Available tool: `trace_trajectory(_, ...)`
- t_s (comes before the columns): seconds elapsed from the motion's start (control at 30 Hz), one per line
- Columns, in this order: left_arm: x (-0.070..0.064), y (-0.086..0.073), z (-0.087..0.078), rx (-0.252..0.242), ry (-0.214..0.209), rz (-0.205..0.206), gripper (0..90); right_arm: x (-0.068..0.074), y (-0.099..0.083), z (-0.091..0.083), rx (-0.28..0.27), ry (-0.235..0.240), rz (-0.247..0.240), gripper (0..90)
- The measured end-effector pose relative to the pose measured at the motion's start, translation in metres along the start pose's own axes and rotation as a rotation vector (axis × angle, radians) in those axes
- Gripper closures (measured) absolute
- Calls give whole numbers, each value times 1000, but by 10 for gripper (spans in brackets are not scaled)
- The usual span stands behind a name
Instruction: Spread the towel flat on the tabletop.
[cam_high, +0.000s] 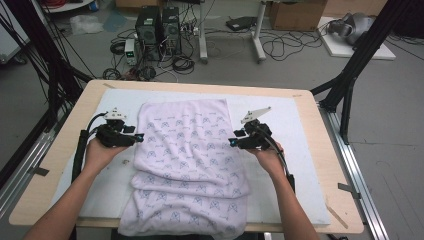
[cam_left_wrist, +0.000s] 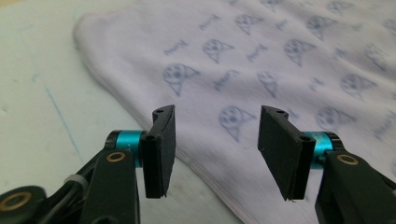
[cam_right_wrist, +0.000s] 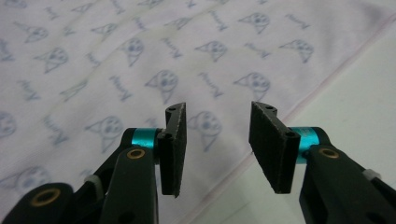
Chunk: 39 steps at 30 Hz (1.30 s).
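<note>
A pale pink towel (cam_high: 187, 160) with a blue printed pattern lies spread on the white mat, its near end bunched in folds and hanging over the table's front edge. My left gripper (cam_high: 139, 136) hovers at the towel's left edge, jaws open with nothing between them; in the left gripper view the towel's edge (cam_left_wrist: 196, 154) runs under the open left gripper (cam_left_wrist: 215, 151). My right gripper (cam_high: 231, 142) stands open at the towel's right edge, and the right gripper view has the towel's hem (cam_right_wrist: 289, 109) passing beneath the open right gripper (cam_right_wrist: 217, 147).
The white mat (cam_high: 295, 145) covers most of the wooden table (cam_high: 330, 165). Beyond the table's far edge the floor holds computer towers (cam_high: 159, 27), cables and cardboard boxes (cam_high: 296, 14). Black frame struts (cam_high: 356, 55) rise at the right and left.
</note>
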<state>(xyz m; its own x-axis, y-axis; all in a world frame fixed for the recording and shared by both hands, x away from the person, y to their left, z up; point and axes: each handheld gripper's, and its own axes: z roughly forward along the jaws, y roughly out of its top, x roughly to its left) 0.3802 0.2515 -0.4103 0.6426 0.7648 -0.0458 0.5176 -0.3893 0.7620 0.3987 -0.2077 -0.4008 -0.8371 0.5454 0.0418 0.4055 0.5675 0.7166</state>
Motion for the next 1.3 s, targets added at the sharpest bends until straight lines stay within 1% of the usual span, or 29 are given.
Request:
trace_trajectory(0.07,-1,-3,0,-1,-2,5,477,3,-3,0,4,8,1,559)
trace_trajectory(0.1,-1,-9,5,23,10,5,488,8,-10,2,0,24,-1,558)
trace_trajectory(0.17,0,-11,9,34,20,2,515,10,-16,6,12,29,4,558)
trace_trajectory(0.2,1,-14,17,58,20,-3,536,10,-19,8,25,28,9,555)
trace_trajectory(0.27,-2,-15,24,80,31,28,627,10,-24,12,35,38,19,554)
trace_trajectory(0.3,-4,-15,25,75,44,49,656,10,-25,13,46,43,21,549)
trace_trajectory(0.37,-4,-14,27,60,67,61,799,10,-26,15,54,53,28,543)
trace_trajectory(0.43,-2,-13,29,53,61,55,865,10,-25,15,54,47,21,543)
trace_trajectory(0.47,0,-13,30,45,63,43,871,10,-25,16,47,47,19,543)
trace_trajectory(0.5,1,-12,31,35,87,40,876,10,-25,16,45,44,15,543)
trace_trajectory(0.53,2,-11,32,22,129,40,877,11,-24,16,47,46,13,543)
trace_trajectory(0.57,4,-10,33,4,151,23,877,11,-24,16,47,46,13,543)
trace_trajectory(0.63,11,-10,29,-21,164,-13,867,12,-24,15,48,56,14,541)
trace_trajectory(0.67,11,-10,29,-21,164,-13,841,12,-24,15,48,56,14,541)
trace_trajectory(0.7,12,-10,26,-15,159,-11,788,14,-24,13,47,62,1,539)
trace_trajectory(0.73,12,-11,19,-14,118,-15,733,15,-24,12,39,69,5,539)
trace_trajectory(0.77,12,-11,19,-14,118,-15,698,16,-24,11,38,77,0,539)
trace_trajectory(0.83,9,-11,9,-34,62,-12,637,18,-24,10,48,75,-14,538)
trace_trajectory(0.87,2,-11,1,-53,5,-10,587,20,-24,10,57,73,-14,536)
trace_trajectory(0.9,2,-11,1,-53,5,-10,539,21,-24,10,69,67,-22,536)
trace_trajectory(1.0,-12,-13,-1,-49,-57,37,495,24,-25,16,116,51,-43,543)
trace_trajectory(1.07,-22,-17,12,27,-77,99,526,25,-26,21,128,39,-55,607)
trace_trajectory(1.1,-25,-18,18,58,-95,120,597,24,-25,22,126,37,-65,669)
trace_trajectory(1.13,-29,-19,23,82,-96,142,676,22,-24,22,120,42,-68,731)
trace_trajectory(1.17,-29,-19,23,82,-96,142,698,21,-24,24,111,54,-67,778)
trace_trajectory(1.2,-31,-19,24,60,-92,147,786,20,-24,24,105,73,-70,825)
trace_trajectory(1.23,-29,-17,26,59,-106,135,817,18,-24,24,105,94,-68,866)
trace_trajectory(1.27,-29,-17,26,59,-106,135,854,16,-24,25,102,107,-71,872)
trace_trajectory(1.3,-23,-14,27,53,-85,121,865,14,-23,24,104,87,-77,875)
